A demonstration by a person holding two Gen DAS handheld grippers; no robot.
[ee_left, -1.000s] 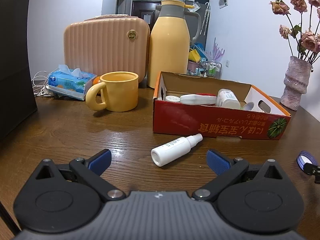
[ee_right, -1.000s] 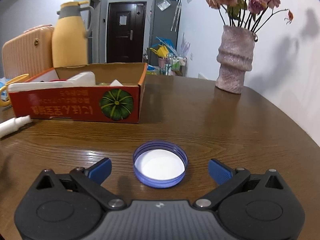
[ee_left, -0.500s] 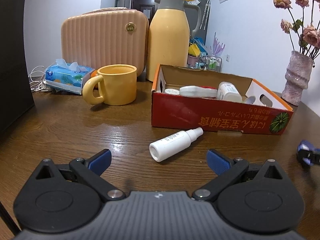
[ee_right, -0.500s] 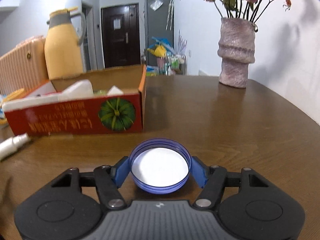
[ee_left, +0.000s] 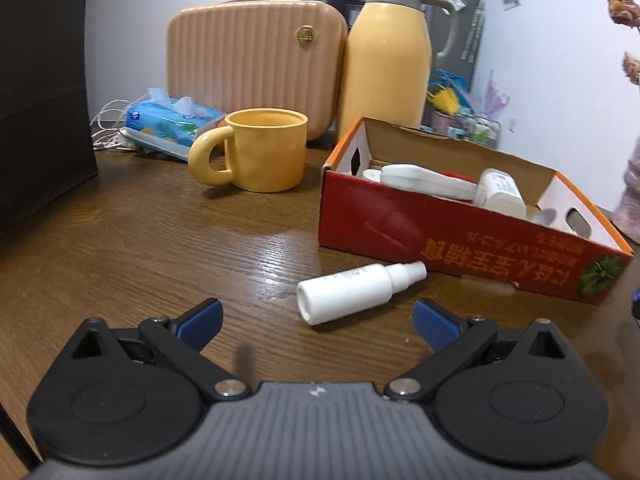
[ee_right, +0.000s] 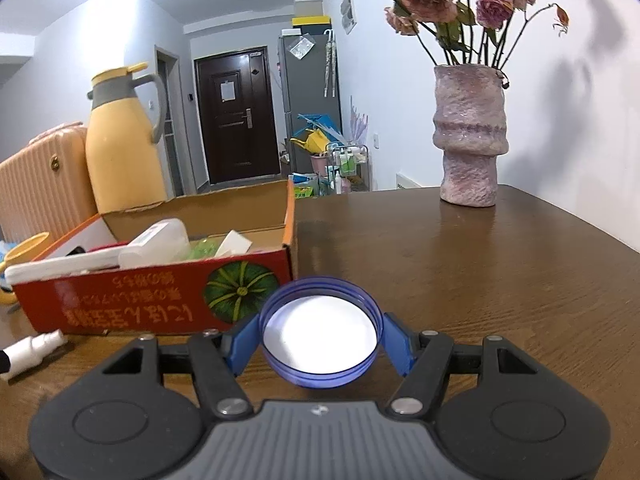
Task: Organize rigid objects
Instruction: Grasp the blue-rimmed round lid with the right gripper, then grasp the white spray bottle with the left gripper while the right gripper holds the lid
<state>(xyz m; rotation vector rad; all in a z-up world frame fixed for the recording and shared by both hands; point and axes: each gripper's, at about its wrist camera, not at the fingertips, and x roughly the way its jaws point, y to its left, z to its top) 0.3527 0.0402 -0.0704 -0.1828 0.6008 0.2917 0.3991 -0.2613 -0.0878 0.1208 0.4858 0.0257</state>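
R grip (ee_right: 320, 338) clamps lid (ee_right: 319, 336) | L grip (ee_left: 318, 318) agape | bottle (ee_left: 356, 293) fronts box (ee_left: 460, 236)

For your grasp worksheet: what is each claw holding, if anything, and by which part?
The right claw grips the blue lid by opposite sides of its rim. The left claw is open, holding nothing.

Each tool, left tool (ee_left: 316, 320) and right tool (ee_right: 320, 340), has blue fingertip pads, black linkage arms with silver screws, and a ribbed grey body.
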